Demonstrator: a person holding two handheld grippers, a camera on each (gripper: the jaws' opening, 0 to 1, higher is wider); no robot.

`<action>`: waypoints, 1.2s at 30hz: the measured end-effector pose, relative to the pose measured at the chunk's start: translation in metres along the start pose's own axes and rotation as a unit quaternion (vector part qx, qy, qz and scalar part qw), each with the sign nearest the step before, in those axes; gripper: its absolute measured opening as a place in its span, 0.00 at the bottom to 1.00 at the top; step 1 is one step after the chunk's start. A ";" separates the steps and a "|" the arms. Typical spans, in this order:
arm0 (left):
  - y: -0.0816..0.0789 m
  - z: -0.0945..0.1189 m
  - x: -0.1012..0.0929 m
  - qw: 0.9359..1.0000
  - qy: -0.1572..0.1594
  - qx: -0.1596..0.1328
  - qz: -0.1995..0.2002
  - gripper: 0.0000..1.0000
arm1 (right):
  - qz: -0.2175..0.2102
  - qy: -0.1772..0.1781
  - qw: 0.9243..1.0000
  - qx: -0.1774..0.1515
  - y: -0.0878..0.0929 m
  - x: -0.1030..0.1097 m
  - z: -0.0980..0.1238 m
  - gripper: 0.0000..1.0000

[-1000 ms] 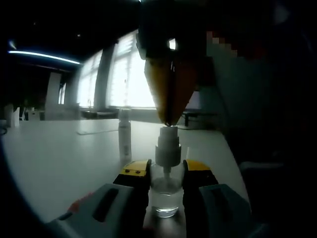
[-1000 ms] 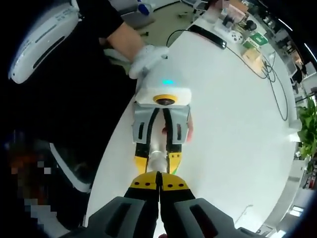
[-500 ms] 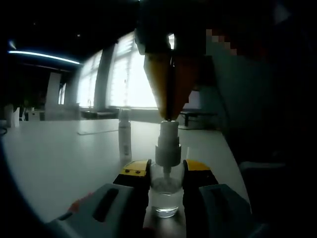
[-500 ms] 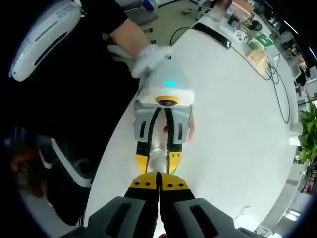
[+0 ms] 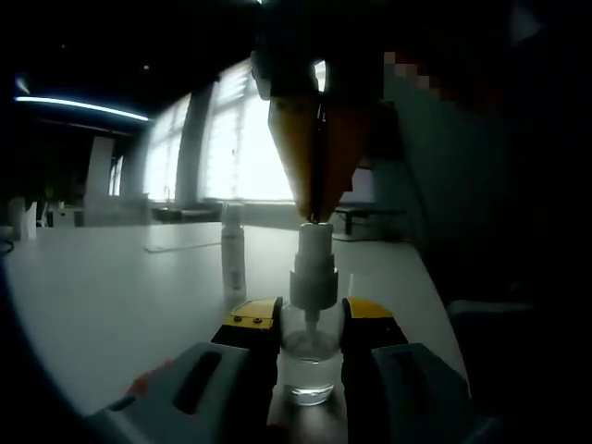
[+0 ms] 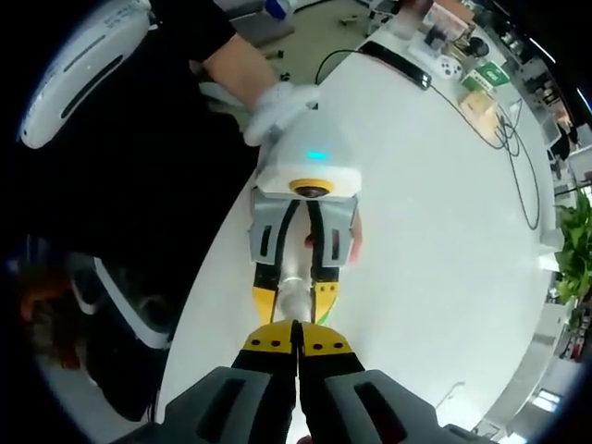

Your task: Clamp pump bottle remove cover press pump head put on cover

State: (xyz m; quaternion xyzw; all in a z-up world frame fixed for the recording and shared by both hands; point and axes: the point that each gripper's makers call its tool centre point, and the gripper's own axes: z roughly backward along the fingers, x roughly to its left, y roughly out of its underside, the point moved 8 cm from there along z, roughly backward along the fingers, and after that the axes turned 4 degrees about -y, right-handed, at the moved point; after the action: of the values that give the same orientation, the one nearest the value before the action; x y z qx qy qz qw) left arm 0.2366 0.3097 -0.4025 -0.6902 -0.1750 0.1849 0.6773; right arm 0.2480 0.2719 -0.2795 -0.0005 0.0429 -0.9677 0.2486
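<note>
Currently catalogued, one moment in the pump-pressing step.

Item 1: pump bottle [image 5: 311, 356], clear glass, upright on the white worktop [image 5: 111, 305], low and central in the left gripper view. The left gripper [image 5: 311, 324] pinches its body, one yellow-tipped jaw on either side.

Item 2: pump head [image 5: 313, 268], white, uncovered, rising above the bottle at 12 o'clock from the left jaws.

Item 3: right gripper [image 5: 314, 199], coming down from 12 o'clock in the left gripper view, its yellow jaws pressed together to a blunt point that touches, or all but touches, the top of the pump head. In the right gripper view the same jaws [image 6: 297, 344] show closed, nothing between them, with the left gripper [image 6: 297, 294] at 12 o'clock beyond them.

Item 4: slim white cover [image 5: 232, 252], probably the bottle's own, standing apart at 10 o'clock from the bottle.

Handling note, as judgement: press straight down along the pump's axis, with the closed tips centred on the head; an off-centre push could slip off the small cap or tip the bottle. The left clamp should hold firm and level. Press slowly, as the nozzle's direction cannot be told.
</note>
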 end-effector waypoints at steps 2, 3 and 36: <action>0.000 0.000 0.000 1.000 0.000 0.000 0.000 0.16 | 0.000 0.000 1.000 -0.001 0.000 0.000 0.000 0.00; 0.000 0.000 -0.001 1.000 0.000 0.000 0.000 0.16 | 0.002 0.000 1.000 -0.001 0.000 0.000 0.000 0.00; 0.000 -0.001 -0.001 1.000 -0.001 0.001 0.001 0.16 | 0.003 -0.009 1.000 -0.003 0.001 0.000 -0.006 0.00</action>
State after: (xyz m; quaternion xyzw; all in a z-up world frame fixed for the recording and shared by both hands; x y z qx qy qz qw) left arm 0.2360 0.3086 -0.4025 -0.6893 -0.1747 0.1864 0.6780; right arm 0.2486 0.2716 -0.2853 -0.0096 0.0439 -0.9667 0.2520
